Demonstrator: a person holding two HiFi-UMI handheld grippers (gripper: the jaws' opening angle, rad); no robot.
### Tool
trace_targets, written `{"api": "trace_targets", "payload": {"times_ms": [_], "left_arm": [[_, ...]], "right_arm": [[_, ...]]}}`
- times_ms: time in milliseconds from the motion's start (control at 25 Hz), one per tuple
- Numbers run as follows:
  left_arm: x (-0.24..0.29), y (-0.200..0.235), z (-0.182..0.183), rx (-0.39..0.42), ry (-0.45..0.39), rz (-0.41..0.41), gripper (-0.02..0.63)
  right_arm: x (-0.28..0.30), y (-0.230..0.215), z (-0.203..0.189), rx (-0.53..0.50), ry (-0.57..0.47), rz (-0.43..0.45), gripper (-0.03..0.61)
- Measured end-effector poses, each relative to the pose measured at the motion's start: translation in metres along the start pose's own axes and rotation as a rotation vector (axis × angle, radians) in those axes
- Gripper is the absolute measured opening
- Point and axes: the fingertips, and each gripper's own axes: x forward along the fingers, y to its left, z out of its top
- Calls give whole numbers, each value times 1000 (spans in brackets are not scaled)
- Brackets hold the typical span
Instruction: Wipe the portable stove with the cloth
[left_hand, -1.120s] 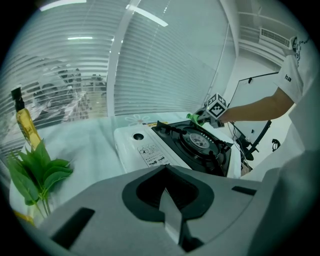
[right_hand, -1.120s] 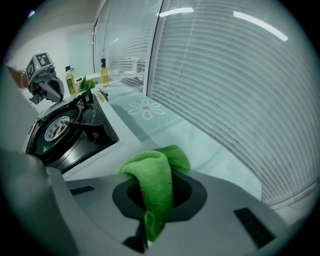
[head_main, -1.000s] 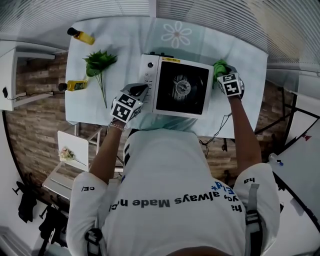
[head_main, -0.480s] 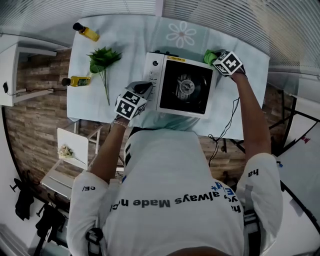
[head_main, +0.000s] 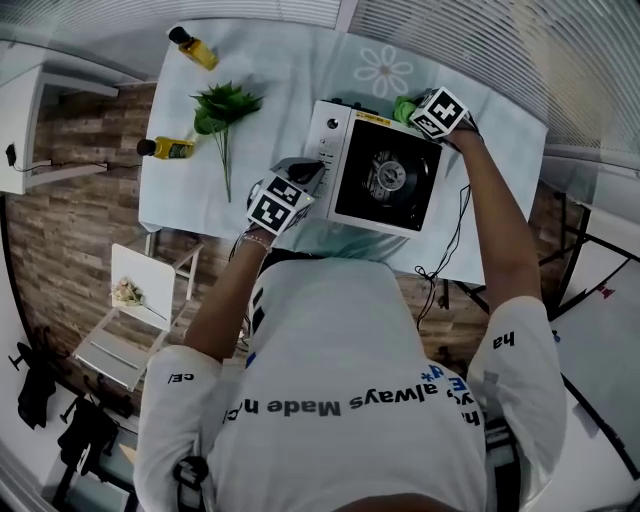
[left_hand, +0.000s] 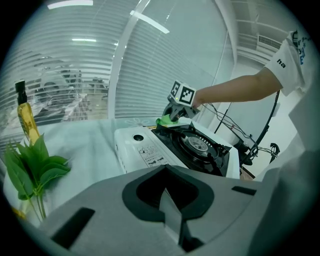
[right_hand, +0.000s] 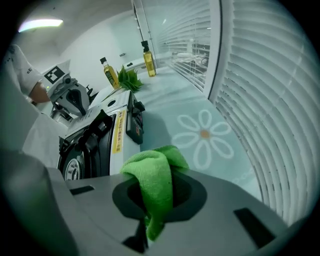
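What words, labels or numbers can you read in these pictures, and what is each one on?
"always Made": back of the person's white shirt; the letters either side are unclear.
"ha": the shirt's right sleeve.
"ce/": the shirt's left sleeve.
Yellow label on the portable stove: too blurred to read.
Printed diagram on the stove's white side: too small to read.

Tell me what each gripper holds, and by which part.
Right gripper pinches the green cloth by a bunched fold; left gripper holds nothing, jaws together.

stove (head_main: 385, 180) on table (head_main: 290, 70) | plant (head_main: 225, 108) left of it (bottle (head_main: 165, 148) beside)
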Motion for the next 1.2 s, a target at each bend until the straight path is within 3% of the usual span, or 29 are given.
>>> {"api": "trace_targets", "payload": {"times_ms": [240, 400, 520, 600, 680, 800, 960, 1200], "left_arm": [[-1, -1, 1, 1, -15, -18, 11], [1, -4, 1, 13, -24, -46, 11], [-2, -8, -3, 50, -12, -67, 11], [-9, -15, -12, 65, 13, -89, 12], [-17, -23, -23, 62, 32, -118, 12], [-27, -30, -39, 50, 44, -142, 12], [-38, -36, -52, 31, 46, -157, 11], [-49, -45, -66, 24, 36, -182, 12]], "right_arm": [[15, 12, 41, -30, -15, 8, 23], [18, 14, 47, -64, 30, -12, 23], [8, 5, 57, -123, 25, -120, 23], [-5, 5, 85, -169, -29, -206, 23], [-9, 15, 120, -221, -91, -235, 23], [-2, 37, 169, -324, -144, -243, 23], [25, 71, 210, -448, -126, -227, 23], [67, 114, 210, -580, 38, -143, 23]]}}
